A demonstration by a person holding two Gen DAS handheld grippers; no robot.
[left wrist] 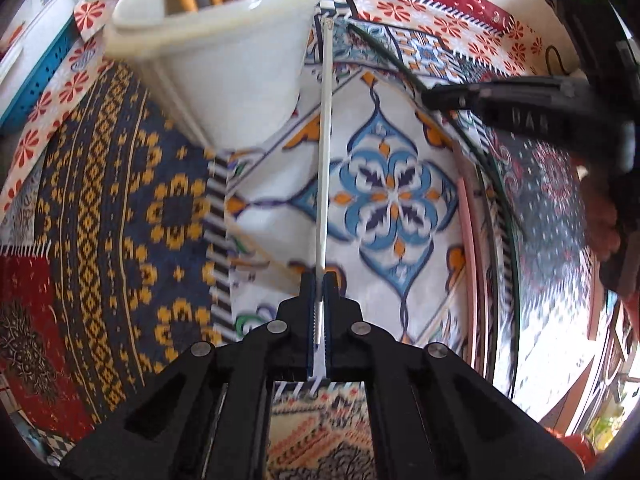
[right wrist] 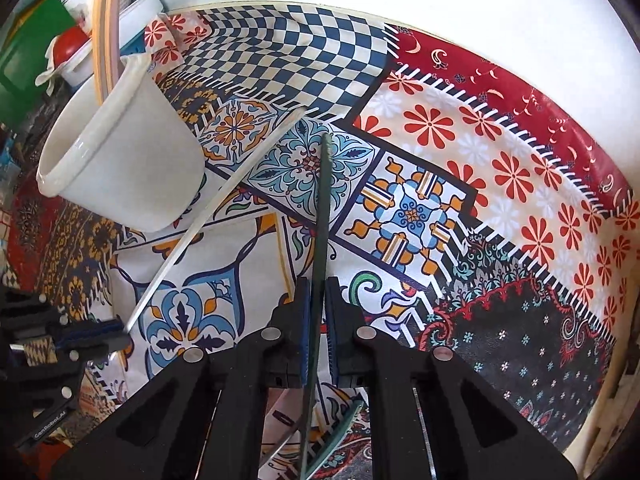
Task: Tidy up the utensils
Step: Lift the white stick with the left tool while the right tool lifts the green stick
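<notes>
The left gripper point(left wrist: 319, 312) is clamped on a thin white stick point(left wrist: 325, 168), whose far tip lies just right of the white holder point(left wrist: 224, 60). The right gripper point(right wrist: 319, 320) pinches a dark green stick point(right wrist: 321, 216) (a chopstick, probably) resting on the patterned cloth point(right wrist: 500, 184). Both grips sit at one end, so either stick could pivot, slip, or knock the holder when lifted.

White cup point(right wrist: 120, 152) obstacle left; open tablecloth point(right wrist: 500, 184) right

Home dining spot: patchwork-print tablecloth point(right wrist: 460, 152), white utensil holder point(right wrist: 124, 160), household clutter point(right wrist: 60, 48) behind.
</notes>
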